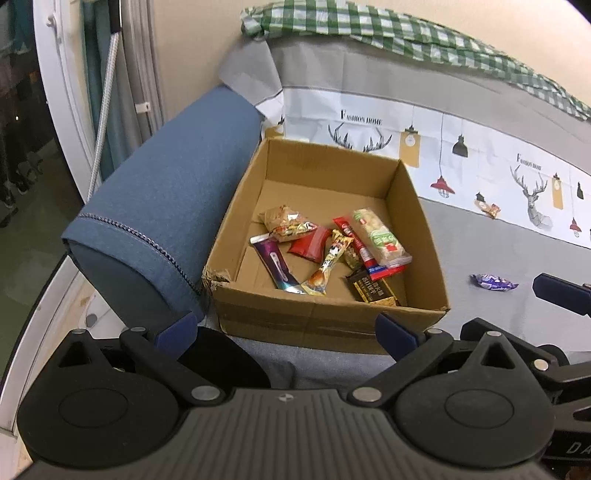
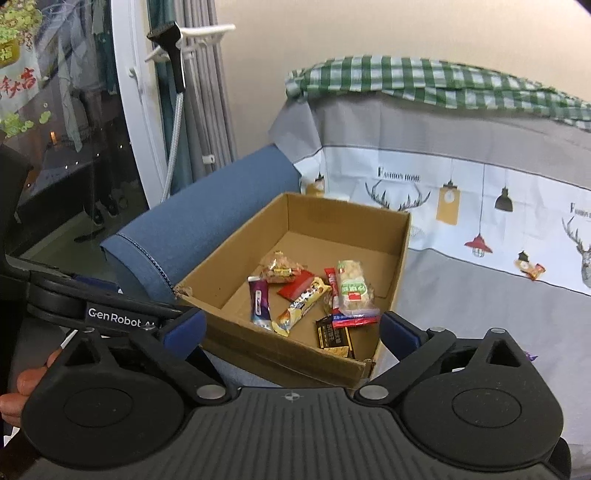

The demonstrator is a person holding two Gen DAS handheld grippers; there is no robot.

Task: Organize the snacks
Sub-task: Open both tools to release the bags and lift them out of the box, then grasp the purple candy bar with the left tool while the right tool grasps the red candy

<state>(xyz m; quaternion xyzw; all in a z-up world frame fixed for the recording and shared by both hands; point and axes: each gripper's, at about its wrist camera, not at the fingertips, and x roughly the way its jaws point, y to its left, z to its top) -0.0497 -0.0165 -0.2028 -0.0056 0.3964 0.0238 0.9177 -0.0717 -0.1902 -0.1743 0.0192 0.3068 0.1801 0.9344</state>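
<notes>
Both my grippers, left (image 1: 286, 330) and right (image 2: 291, 326), hang released and empty over the cardboard box (image 1: 328, 317); purple candy (image 1: 493, 282) remains on the sofa cover.

Blue bolster cushion (image 1: 162, 221) lying beside grey sofa cover (image 1: 480, 258) printed with antlers and hanging lamps, green checked cloth (image 1: 406, 33) draped along the top, grey curtains (image 2: 207, 92) and metal hose (image 2: 173, 147) against beige wall (image 2: 369, 33).
</notes>
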